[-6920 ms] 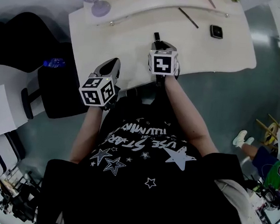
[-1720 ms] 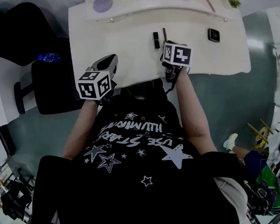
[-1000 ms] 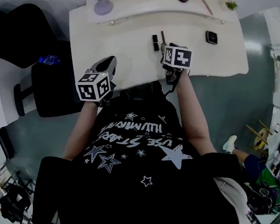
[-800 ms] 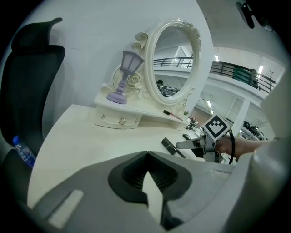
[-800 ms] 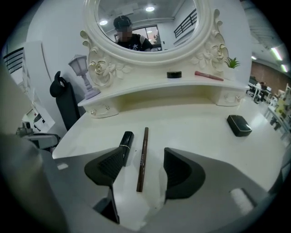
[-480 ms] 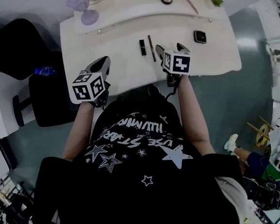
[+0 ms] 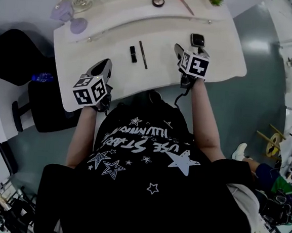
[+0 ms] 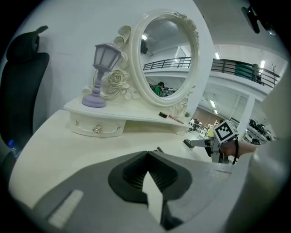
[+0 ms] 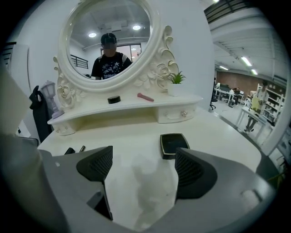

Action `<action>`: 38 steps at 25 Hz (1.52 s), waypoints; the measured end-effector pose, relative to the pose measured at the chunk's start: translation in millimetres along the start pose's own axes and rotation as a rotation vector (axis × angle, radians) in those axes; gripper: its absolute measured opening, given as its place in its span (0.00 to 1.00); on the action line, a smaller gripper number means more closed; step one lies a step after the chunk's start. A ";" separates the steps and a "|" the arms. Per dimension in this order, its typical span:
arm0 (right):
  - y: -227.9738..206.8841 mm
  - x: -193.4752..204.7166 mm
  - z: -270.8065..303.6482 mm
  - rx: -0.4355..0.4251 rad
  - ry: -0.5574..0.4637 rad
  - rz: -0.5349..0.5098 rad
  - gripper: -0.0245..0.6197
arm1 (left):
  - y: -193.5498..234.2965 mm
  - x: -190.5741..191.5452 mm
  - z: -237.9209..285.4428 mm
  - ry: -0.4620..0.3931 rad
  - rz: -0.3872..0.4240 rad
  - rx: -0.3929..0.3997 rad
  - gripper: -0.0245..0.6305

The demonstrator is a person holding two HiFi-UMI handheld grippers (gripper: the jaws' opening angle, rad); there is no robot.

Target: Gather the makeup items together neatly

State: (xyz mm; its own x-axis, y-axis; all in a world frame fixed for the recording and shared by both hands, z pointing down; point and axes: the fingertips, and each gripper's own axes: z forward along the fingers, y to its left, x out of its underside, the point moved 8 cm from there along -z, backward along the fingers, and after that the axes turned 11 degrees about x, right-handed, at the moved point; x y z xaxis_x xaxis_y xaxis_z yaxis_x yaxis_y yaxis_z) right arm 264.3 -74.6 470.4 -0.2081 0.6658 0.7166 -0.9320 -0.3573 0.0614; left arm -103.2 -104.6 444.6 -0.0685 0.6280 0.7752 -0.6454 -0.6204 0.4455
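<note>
Clothing: black short-sleeved T-shirt [image 7: 147, 156] printed with white stars and white lettering across the chest. Tools: left gripper [image 8: 146, 175] and right gripper [image 9: 142, 169], both with grey moulded jaws lined with black ribbed pads [image 9: 96, 166], each topped by a white cube [image 7: 91, 90] bearing black square markers. Black cable [image 7: 180, 95] looped beneath the right gripper.

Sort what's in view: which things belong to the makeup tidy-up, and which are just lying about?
Job: short black tube, slim pencil, square compact, round compact, pink stick.
Lying about: purple lamp, potted plant, mirror, blue bottle.
</note>
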 end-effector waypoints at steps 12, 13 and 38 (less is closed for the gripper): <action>-51.1 -13.0 51.5 0.047 0.045 0.013 0.76 | -31.5 -4.0 27.7 -0.009 -0.003 -0.085 0.04; -51.5 -12.8 56.3 0.043 0.049 0.005 0.76 | -33.7 -3.5 28.1 -0.010 -0.005 -0.097 0.04; -56.0 -15.0 77.1 0.043 0.104 -0.118 0.60 | -62.7 10.0 44.1 -0.030 -0.067 -0.209 0.04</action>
State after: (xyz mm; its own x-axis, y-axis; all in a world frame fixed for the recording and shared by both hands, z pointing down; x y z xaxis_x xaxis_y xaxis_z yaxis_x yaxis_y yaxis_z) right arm 342.5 -115.1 509.8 -0.1294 0.7684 0.6267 -0.9387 -0.2985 0.1722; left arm -29.9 -80.2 444.1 0.0002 0.6485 0.7612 -0.7916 -0.4650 0.3964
